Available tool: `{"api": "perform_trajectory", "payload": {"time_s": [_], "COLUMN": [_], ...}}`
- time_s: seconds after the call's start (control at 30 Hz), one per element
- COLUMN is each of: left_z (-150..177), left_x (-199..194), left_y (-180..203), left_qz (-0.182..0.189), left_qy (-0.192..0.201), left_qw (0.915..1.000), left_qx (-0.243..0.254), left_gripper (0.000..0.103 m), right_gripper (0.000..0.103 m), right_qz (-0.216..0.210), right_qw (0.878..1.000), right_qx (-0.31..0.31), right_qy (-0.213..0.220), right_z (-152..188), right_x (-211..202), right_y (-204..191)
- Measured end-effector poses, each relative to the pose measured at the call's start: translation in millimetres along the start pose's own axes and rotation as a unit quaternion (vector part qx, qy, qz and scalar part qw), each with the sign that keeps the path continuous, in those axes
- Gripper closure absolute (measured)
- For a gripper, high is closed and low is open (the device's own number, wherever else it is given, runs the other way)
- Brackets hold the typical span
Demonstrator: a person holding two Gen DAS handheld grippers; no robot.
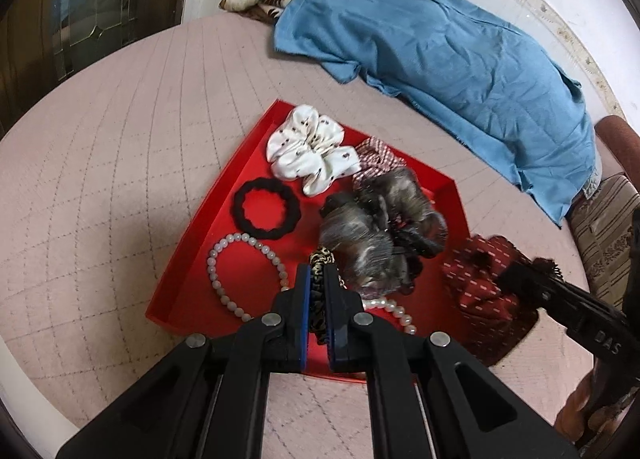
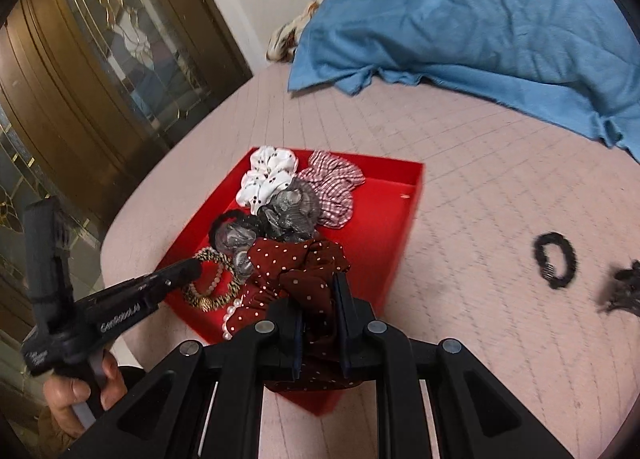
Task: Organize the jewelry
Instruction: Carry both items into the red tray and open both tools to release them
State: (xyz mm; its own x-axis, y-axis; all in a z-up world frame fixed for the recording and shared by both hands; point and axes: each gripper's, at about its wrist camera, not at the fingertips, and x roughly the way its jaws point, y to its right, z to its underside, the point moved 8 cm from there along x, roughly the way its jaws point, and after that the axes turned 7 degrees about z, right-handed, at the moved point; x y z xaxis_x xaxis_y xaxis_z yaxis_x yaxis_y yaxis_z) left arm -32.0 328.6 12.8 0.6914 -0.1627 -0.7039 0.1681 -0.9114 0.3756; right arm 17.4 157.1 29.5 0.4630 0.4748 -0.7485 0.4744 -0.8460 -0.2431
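Left tool (image 1: 318,279) pinching leopard scrunchie (image 1: 320,263), right tool (image 2: 320,311) clamping maroon scrunchie (image 2: 296,271) over red tray (image 2: 400,211)

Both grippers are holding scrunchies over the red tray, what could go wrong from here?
1. The left gripper, shut on the leopard-print scrunchie, sits beside the pearl bead bracelet; lifting may snag and drag it.
2. The right gripper holds the dark red polka-dot scrunchie against the grey sheer scrunchie; pulling may disturb it.
3. The grippers work close together over the red tray and may collide.

A home bedroom: quilted pink bedspread (image 1: 120,163), blue shirt (image 1: 440,47) lying on it, ornate glass-panelled door (image 2: 100,59).
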Motion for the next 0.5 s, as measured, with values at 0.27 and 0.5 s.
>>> {"api": "perform_trajectory", "payload": {"time_s": [0.27, 0.5], "left_z": [1.8, 1.4], "left_x": [8.1, 2.9], "left_y": [-5.8, 2.6], "left_qz": [0.006, 0.017], "left_qy": [-0.001, 0.021], "left_qw": [1.0, 0.9993], "left_qx": [0.004, 0.024], "left_gripper": [0.097, 0.097], "right_gripper": [0.087, 0.086], "right_qz": [0.045, 0.075], "right_qw": [0.998, 0.996], "right_qx": [-0.026, -0.039], "right_qy": [-0.018, -0.027], "right_z": [-6.7, -5.5], "right_x": [40.0, 52.8], "right_y": [-0.1, 6.5]}}
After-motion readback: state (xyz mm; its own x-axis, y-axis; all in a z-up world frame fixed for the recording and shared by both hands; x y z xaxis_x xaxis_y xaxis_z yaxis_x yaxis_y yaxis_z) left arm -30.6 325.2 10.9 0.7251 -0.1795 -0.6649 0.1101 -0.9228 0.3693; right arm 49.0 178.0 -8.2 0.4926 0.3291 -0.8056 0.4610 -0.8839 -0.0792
